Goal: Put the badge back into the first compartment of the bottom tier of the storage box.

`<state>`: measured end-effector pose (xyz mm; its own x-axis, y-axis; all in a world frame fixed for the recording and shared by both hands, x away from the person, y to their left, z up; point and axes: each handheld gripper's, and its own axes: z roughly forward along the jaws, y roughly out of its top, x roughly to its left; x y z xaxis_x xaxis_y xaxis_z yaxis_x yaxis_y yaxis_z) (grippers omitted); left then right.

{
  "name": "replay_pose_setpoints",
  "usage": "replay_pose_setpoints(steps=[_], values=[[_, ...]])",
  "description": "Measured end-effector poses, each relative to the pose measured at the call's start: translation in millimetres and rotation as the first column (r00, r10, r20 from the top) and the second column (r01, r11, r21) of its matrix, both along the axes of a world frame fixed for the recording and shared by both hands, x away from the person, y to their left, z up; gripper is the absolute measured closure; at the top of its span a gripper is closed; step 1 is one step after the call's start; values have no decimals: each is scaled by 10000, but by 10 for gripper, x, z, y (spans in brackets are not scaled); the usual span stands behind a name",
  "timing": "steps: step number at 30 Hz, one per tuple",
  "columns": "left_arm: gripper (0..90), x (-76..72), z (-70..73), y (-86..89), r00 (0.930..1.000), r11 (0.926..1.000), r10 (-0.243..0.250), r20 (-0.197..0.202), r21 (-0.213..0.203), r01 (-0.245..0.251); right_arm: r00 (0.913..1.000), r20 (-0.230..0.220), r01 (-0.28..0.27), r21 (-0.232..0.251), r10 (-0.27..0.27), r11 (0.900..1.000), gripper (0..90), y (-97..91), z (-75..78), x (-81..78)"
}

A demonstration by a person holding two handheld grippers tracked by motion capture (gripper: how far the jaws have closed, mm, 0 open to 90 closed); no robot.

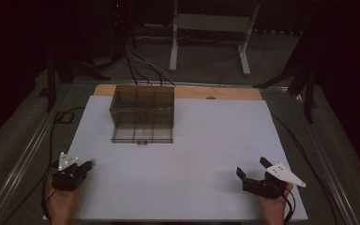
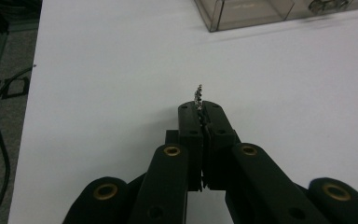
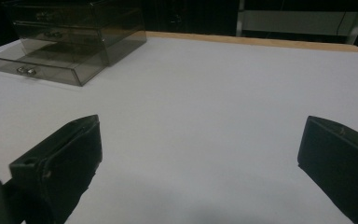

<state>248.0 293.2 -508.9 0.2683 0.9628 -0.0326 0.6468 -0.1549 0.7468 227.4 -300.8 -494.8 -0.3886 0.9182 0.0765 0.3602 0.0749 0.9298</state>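
My left gripper [image 1: 89,164] [image 2: 200,111] rests at the near left of the white table, shut on a small silvery metal piece [image 2: 198,94] that sticks out past its tips; I cannot tell what the piece is. At the near right my right gripper [image 1: 251,167] [image 3: 200,135] stands open, nothing between its jaws. A smoked clear drawer box [image 1: 143,105] [image 3: 79,23] stands at the back left of the table, its bottom drawer [image 1: 142,133] [image 3: 42,67] pulled out towards me, with a small metal knob [image 1: 142,141] on its front. A corner of that drawer [image 2: 242,11] shows in the left gripper view.
The white table top [image 1: 201,154] lies wide and bare between the grippers and the box. A wooden strip [image 1: 215,93] runs along its far edge. Cables [image 1: 51,136] trail off the left side, and a metal stand [image 1: 211,28] stands on the floor beyond.
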Motion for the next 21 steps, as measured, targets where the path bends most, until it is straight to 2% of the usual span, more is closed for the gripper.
replay_pose_setpoints(steps=[13, 21], values=[[893, -3, 139, -57, 9986, 9989, -89, 516, -460, 113, 9998, 31, 176, 121, -176, 9998, 0, -34, 1, -12], [893, 21, 258, -61, 9951, 9961, -145, 979, -857, 229, 9998, 61, 208, 146, -209, 9997, 0, -40, 1, -21]])
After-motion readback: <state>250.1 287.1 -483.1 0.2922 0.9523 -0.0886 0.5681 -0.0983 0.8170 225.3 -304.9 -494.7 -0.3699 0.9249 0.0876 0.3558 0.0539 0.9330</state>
